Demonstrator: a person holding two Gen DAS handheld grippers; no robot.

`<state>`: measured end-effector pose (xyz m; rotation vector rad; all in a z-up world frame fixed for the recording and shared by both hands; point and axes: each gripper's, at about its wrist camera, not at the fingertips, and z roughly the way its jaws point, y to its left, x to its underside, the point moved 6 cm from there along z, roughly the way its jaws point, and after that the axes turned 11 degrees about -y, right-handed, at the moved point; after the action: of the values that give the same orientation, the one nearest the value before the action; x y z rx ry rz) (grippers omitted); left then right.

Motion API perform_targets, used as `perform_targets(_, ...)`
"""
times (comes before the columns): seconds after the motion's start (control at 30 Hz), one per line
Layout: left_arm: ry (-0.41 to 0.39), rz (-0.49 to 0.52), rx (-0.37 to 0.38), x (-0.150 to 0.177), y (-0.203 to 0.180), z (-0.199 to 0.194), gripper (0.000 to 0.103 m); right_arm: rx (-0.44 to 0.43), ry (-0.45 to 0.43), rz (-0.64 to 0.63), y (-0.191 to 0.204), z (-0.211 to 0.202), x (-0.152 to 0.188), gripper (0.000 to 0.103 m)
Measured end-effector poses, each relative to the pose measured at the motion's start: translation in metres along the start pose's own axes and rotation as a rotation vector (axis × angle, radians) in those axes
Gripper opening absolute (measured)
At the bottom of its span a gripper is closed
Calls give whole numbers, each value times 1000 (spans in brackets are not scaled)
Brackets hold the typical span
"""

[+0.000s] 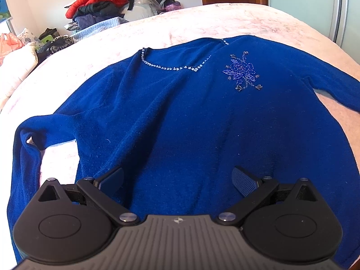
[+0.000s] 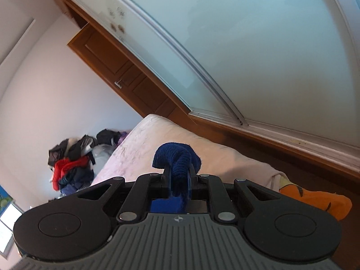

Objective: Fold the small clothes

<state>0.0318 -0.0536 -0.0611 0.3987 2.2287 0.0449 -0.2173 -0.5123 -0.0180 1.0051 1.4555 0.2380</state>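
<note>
Left gripper [image 1: 177, 180]: released, jaws wide, poised above the lower body of one blue sweater [image 1: 180, 117] spread front-up on the bed [image 1: 202, 24]; nothing between the pads. Right gripper [image 2: 178, 175]: clenched on a bunched blue knit cuff [image 2: 175, 155], apparently a sleeve end of the same sweater, lifted clear of the bed. For a clean fold: carry the sleeve across the chest, keep the knit taut, lay flat before release; pin the body with the left if it drags. Count: one sweater, two grippers, one clothes pile [image 1: 99, 4] beyond the bed.
</note>
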Motion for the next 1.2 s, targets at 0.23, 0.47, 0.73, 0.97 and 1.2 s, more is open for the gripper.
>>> perform_targets(0.23,-30,7,-19,-7,2,1,103,-169,15,-83,52,14,6,16)
perform_targets(0.47,-53,-5,-59,-13,9,4,103,-411,226,-133,147,68,87,16)
perform_targets(0.73,-36,-4,-62,-7,13,8,103,-396,470,-446,196,102,212,19)
perform_targets(0.97,-26,-8,-61,-3,13,9,103,-365,422,-819,212,73,244,42)
perform_targets(1.2,-25,-8,-68,-3,16,9,103,-330,294,-1213,220,63,252,57)
